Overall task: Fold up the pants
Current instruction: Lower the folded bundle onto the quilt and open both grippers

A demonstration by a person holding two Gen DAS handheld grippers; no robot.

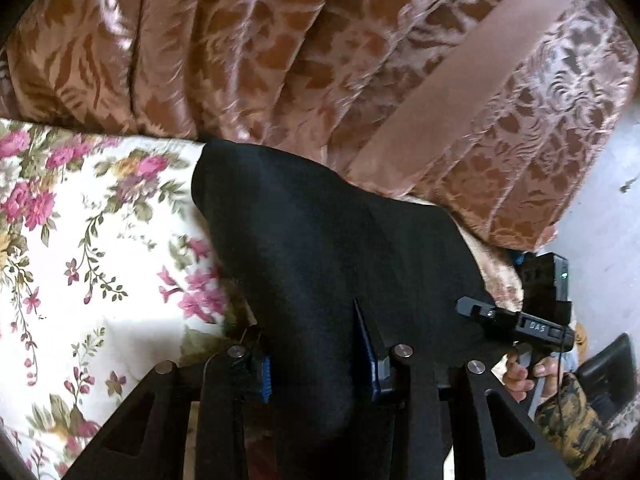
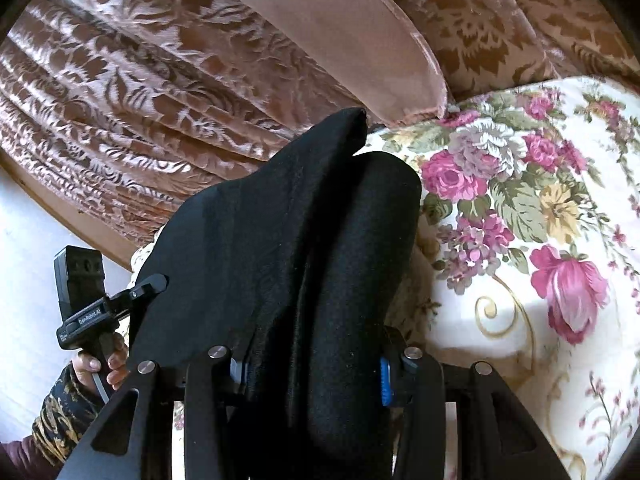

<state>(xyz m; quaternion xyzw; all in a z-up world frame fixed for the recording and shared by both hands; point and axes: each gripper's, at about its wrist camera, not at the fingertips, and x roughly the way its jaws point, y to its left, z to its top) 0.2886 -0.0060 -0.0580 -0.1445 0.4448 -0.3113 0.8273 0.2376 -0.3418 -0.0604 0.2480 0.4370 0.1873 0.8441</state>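
My left gripper [image 1: 316, 354] is clamped on a thick bunch of the black pants [image 1: 320, 240], blue pads [image 1: 265, 378] pressing the cloth from both sides. My right gripper [image 2: 312, 376] is likewise clamped on a fold of the same pants [image 2: 280, 240]. The garment hangs taut between the two tools, lifted above the flowered bedspread [image 1: 80, 240], with the brown patterned curtain [image 1: 280, 40] behind.

Judgement: a fold is in hand — both held edges are being carried across together. The next move calls for lowering the cloth level onto the bedspread, edges aligned, before either grip lets go.

Writing: the right tool's body reads "DAS" in the left view — the left tool's body reads what looks like "GenRobot.AI" in the right view.
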